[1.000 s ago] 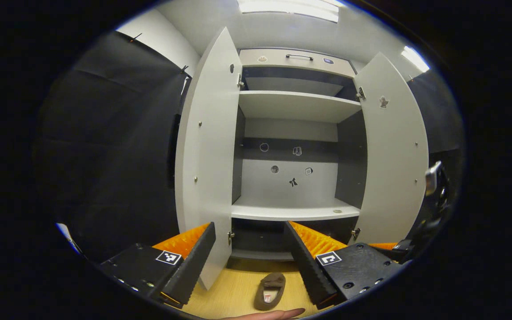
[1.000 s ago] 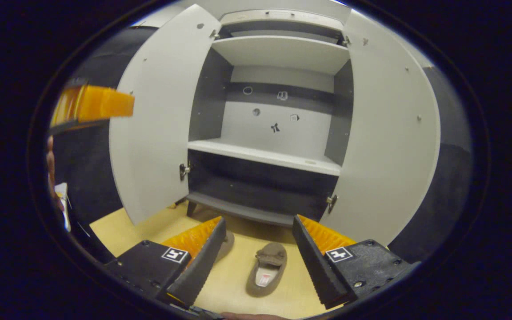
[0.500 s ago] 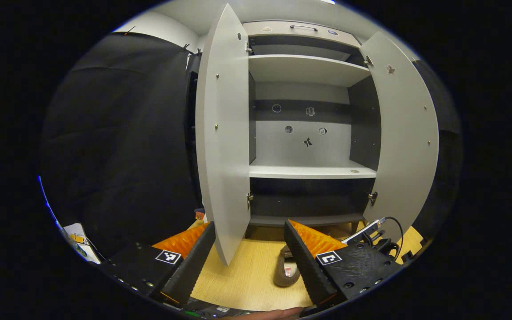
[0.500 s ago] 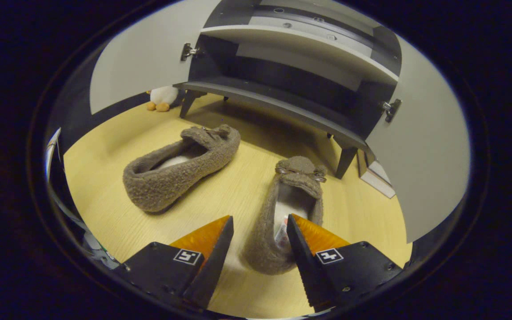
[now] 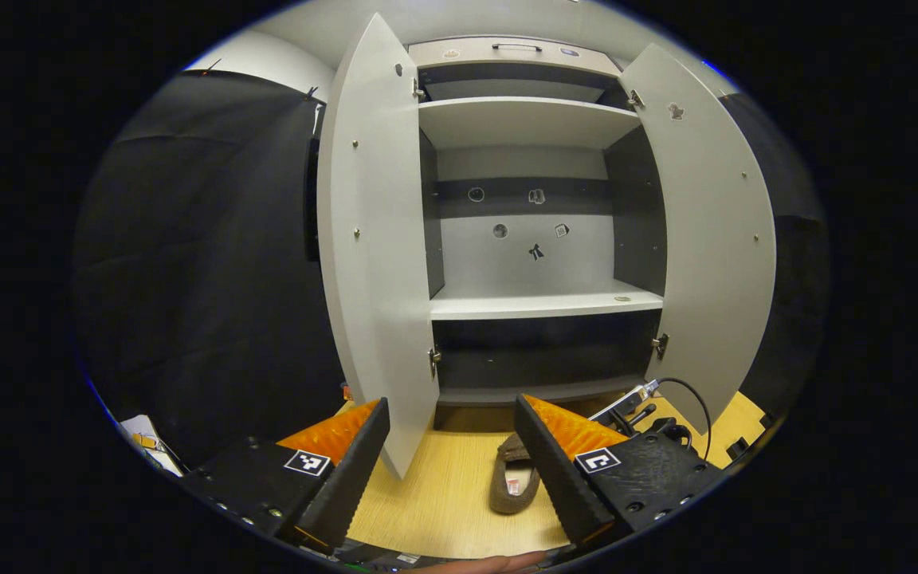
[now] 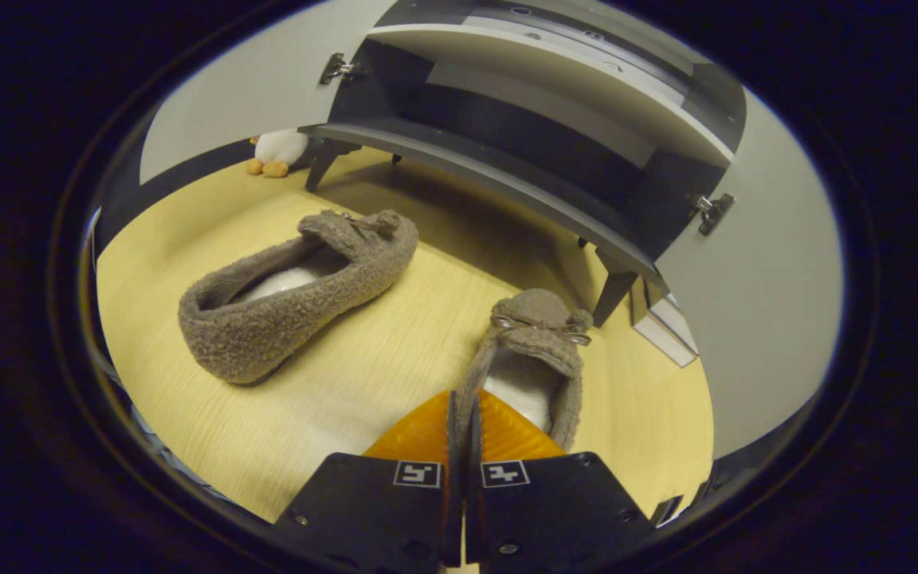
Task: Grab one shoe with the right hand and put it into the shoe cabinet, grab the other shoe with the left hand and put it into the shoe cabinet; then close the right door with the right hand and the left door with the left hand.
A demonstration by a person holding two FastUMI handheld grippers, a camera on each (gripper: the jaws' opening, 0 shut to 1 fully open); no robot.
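Observation:
Two fuzzy brown slippers lie on the wooden floor before the open shoe cabinet (image 6: 499, 175). In the right gripper view my right gripper (image 6: 463, 406) is shut on the left side wall of the nearer slipper (image 6: 539, 343), close to its heel. The other slipper (image 6: 300, 287) lies to its left, toe toward the cabinet. In the left gripper view my left gripper (image 5: 449, 434) is open and held high, with a slipper (image 5: 513, 485) on the floor between its fingers. The cabinet (image 5: 543, 304) stands ahead with its left door (image 5: 371, 239) and right door (image 5: 706, 239) swung open.
A small white plush toy (image 6: 276, 150) sits by the cabinet's left leg. A flat white board (image 6: 666, 327) lies under the cabinet at the right. The cabinet shelves hold nothing. The other gripper with its cable (image 5: 650, 406) shows low at the right in the left gripper view.
My right gripper has dropped to the floor and gone from open to shut on the nearer slipper's side wall. The left gripper has stayed open, its view shifting slightly.

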